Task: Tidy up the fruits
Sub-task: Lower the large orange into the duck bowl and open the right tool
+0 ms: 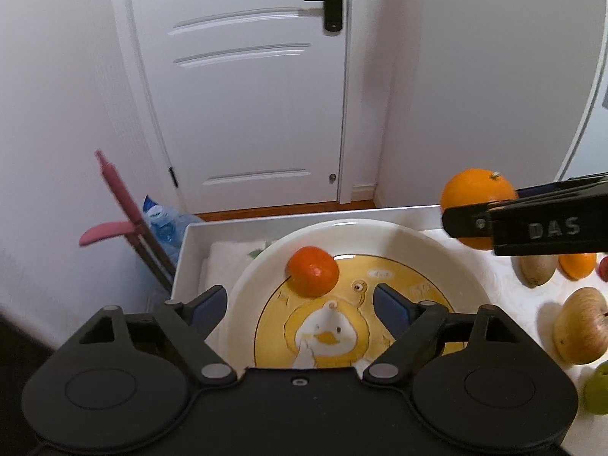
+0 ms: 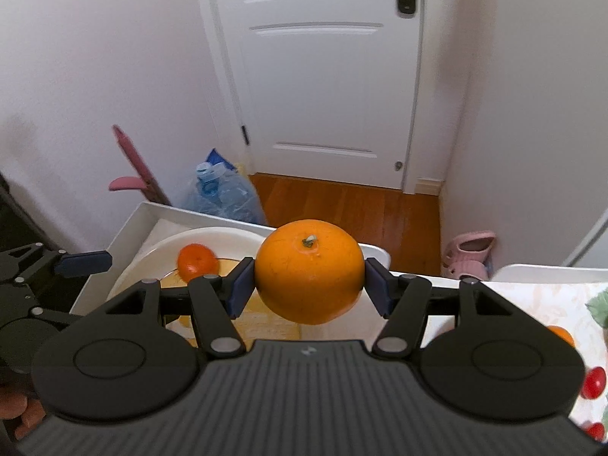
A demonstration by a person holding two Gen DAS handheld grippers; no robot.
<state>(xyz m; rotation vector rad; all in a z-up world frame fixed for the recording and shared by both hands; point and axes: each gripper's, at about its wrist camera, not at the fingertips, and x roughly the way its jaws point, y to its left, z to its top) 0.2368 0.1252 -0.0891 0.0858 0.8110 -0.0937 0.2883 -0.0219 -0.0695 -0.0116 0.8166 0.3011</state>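
Note:
My right gripper (image 2: 308, 290) is shut on a large orange (image 2: 308, 275) and holds it in the air near the right rim of a white plate with a yellow duck picture (image 1: 437, 250). The orange (image 1: 475, 193) and right gripper also show in the left wrist view. A small tangerine (image 1: 313, 270) lies on the plate, also in the right wrist view (image 2: 197, 261). My left gripper (image 1: 300, 309) is open and empty, low over the plate's near side, just short of the tangerine.
The plate sits in a white tray (image 1: 190, 243) at the table's left edge. An apple (image 1: 581, 325), a kiwi (image 1: 537, 269), another orange (image 1: 577, 266) and a green fruit (image 1: 598, 389) lie to the right. A door (image 1: 243, 95), water bottle (image 2: 224, 193) and slippers (image 2: 469, 254) lie beyond.

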